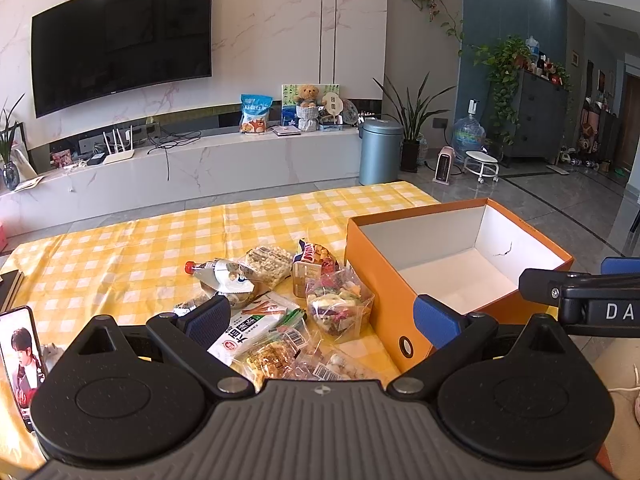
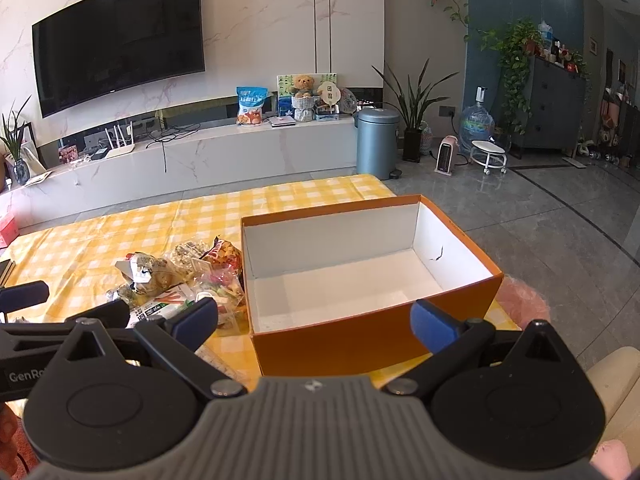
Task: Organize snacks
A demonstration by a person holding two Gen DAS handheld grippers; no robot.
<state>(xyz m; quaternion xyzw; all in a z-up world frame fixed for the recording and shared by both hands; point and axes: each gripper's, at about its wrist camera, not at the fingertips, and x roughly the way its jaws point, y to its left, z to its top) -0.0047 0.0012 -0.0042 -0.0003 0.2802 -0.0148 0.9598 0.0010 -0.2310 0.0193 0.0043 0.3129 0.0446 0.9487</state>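
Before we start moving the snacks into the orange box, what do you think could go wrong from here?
1. The snack packets lie overlapped in a loose heap, so the open left claw may pinch two at once or drag neighbours along.
2. The phone stands at the table's near left edge, close to that claw; a sideways sweep could knock it.
3. The empty orange box looks light and may slide if bumped.

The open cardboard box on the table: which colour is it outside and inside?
The open cardboard box is orange outside and white inside, clearest in the right wrist view.
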